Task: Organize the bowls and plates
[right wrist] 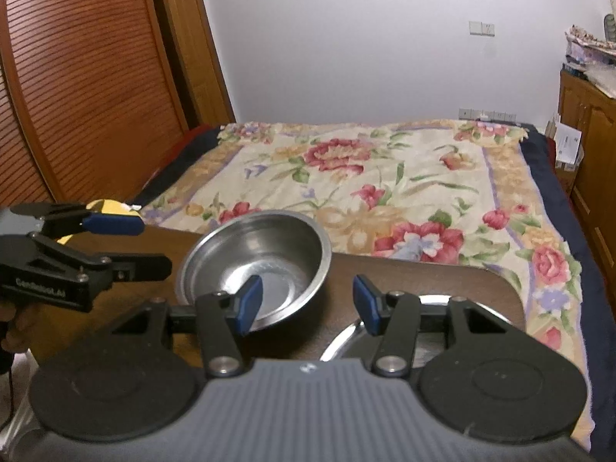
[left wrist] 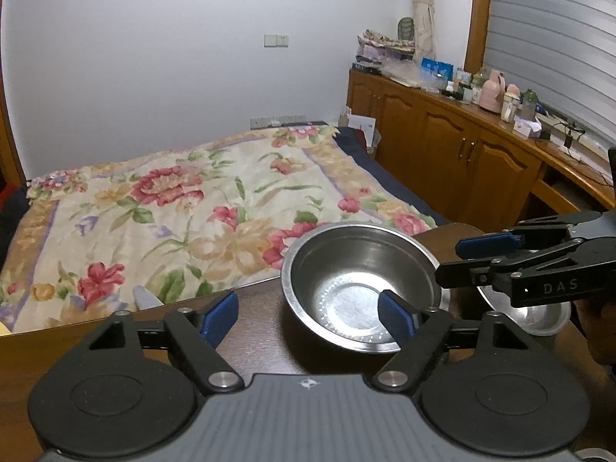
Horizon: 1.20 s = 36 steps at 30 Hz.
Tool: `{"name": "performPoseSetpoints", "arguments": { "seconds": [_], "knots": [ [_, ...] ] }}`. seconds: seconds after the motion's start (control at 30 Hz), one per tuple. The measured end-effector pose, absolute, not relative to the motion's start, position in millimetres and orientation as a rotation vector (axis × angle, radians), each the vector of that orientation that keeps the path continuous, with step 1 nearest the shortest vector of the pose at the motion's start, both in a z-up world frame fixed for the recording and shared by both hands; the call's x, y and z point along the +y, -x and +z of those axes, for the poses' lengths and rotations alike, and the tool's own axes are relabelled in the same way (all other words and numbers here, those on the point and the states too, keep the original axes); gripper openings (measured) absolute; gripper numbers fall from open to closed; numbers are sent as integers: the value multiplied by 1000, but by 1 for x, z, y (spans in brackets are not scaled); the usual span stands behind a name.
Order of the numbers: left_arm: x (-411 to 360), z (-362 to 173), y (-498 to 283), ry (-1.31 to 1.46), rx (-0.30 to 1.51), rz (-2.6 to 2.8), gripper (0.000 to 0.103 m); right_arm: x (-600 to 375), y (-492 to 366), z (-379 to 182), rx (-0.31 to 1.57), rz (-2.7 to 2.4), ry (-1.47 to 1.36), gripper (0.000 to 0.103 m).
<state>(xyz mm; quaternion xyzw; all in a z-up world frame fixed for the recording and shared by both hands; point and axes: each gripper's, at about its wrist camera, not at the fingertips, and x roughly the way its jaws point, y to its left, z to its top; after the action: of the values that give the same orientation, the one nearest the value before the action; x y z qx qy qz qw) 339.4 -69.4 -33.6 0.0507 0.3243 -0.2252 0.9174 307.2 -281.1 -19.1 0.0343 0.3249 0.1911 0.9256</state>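
Steel bowl [left wrist: 360, 287] sits near the table's [left wrist: 261, 308] far edge, between both grippers. Left gripper [left wrist: 308, 317] and right gripper [right wrist: 308, 302] both spread wide, empty, about equally near.

A home bedroom. A bed [left wrist: 184, 208] under a flowered quilt [right wrist: 385, 192] fills the middle of both views, against a plain white wall with a light switch [left wrist: 276, 40]. At about 2 o'clock in the left wrist view runs a row of low wooden cabinets [left wrist: 442, 142] crowded with bottles, boxes and a pink jug [left wrist: 492, 90], beside a tied-back curtain [left wrist: 423, 11]. At 10 o'clock in the right wrist view stands a slatted wooden wardrobe door [right wrist: 77, 69].
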Motion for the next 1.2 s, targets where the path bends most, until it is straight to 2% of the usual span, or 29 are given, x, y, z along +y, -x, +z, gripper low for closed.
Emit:
{"name": "performPoseSetpoints", "arguments": {
  "seconds": [0.27, 0.43, 0.63, 0.67, 0.7, 0.73, 0.77, 0.93, 1.2],
  "knots": [
    [-67, -47, -362, -37, 736, -484, 68, -276, -318, -25, 706, 402, -74, 53],
    [-67, -51, -368, -22, 751, -486, 66, -271, -321, -25, 717, 428, -84, 52],
    [-67, -56, -370, -12, 771, -491, 55, -266, -326, -27, 736, 448, -92, 50],
    [-66, -56, -369, -10, 774, -494, 47, -266, -326, -28, 741, 451, -97, 48],
    [-66, -56, -368, -4, 770, -496, 34, -266, -326, -28, 746, 454, -99, 47],
    [-66, -55, -367, 0, 768, -504, 29, -265, -326, -29, 749, 457, -99, 45],
    [-66, -54, -365, -5, 767, -501, 29, -265, -326, -29, 753, 460, -100, 38],
    [-66, -51, -360, -2, 767, -505, 29, -267, -322, -28, 766, 462, -125, 31],
    [-62, -25, -340, -25, 707, -519, 29, -269, -308, -9, 720, 470, -132, 30]
  ]
}}
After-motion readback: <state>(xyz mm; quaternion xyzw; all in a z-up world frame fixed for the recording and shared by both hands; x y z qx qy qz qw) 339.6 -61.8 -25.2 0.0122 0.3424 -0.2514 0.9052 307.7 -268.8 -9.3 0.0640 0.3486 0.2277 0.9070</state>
